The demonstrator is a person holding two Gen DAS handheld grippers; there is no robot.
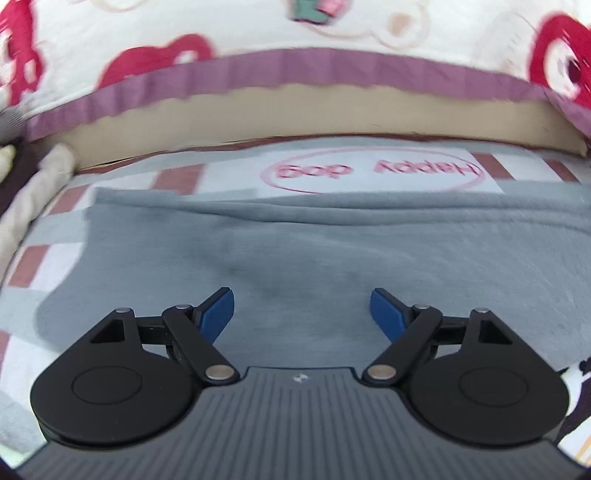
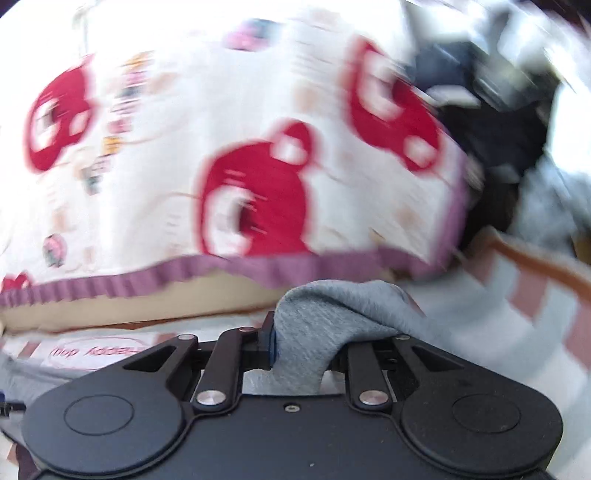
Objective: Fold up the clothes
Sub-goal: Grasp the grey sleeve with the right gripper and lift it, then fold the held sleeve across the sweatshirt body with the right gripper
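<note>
Surface: a bed sheet [image 1: 55, 218], checked in pale grey, white and brick red, with a pink oval print reading "Happy dog" [image 1: 371, 170], seen upside down. Beyond the oval runs a tan band [image 1: 295, 118], then a cream quilt [image 1: 258, 33] with red cartoon motifs and a pleated mauve trim [image 1: 280, 70]. To the left of the oval, at the sheet's edge, a pale twisted roll of cloth [image 1: 44, 177]. In the right wrist view, dark blurred clutter [image 2: 491, 122] past the quilt's corner; cannot identify.

Grey garment [image 1: 295, 251]: soft, fleecy knit, matte, lying flat on the sheet just on the near side of the oval, one long low crease along its far edge.

Left gripper [image 1: 302, 314]: blue pads spread wide, nothing between them, above the garment.

Right gripper [image 2: 295, 343]: jaws drawn narrow, pinching a bunched fold of the grey garment, which humps over the right finger.
</note>
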